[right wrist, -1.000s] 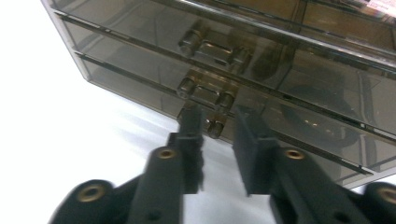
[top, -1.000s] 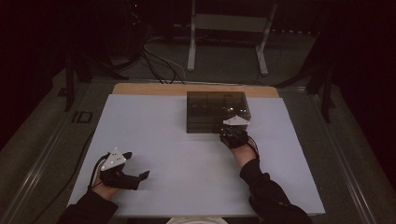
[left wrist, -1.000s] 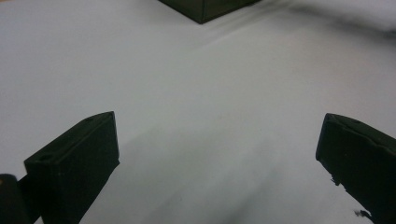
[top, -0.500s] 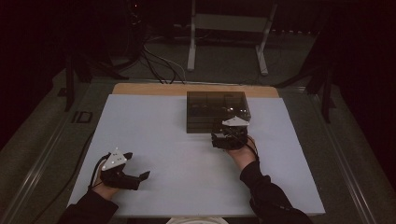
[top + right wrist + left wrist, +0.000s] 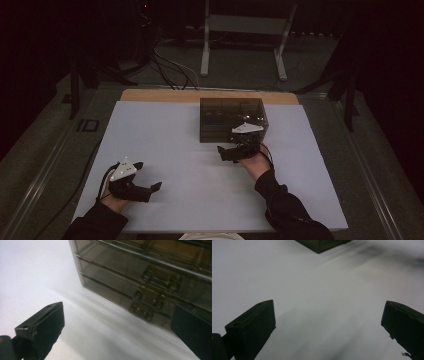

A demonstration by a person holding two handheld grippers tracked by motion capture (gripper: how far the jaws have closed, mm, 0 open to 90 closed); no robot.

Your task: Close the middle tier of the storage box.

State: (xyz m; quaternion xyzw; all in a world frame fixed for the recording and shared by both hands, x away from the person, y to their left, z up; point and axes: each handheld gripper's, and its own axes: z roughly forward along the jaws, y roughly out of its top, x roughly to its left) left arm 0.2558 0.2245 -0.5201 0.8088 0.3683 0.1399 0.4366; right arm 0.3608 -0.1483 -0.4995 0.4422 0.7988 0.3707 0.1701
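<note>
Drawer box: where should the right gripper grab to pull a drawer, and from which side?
On the smoked drawer box, grip a small raised handle at the middle of a drawer front. Come from the front, the side facing the person, fingers straddling the handle. The fronts look flat otherwise, so the handle is probably the only purchase. The right gripper is open, just in front.

Dim room, dark surround; streaky motion blur.

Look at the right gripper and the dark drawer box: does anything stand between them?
Nothing visible does. The right gripper, jaws open, sits just in front of the drawer box. In the right gripper view, bare white table lies between the jaws and the drawer handles.
</note>
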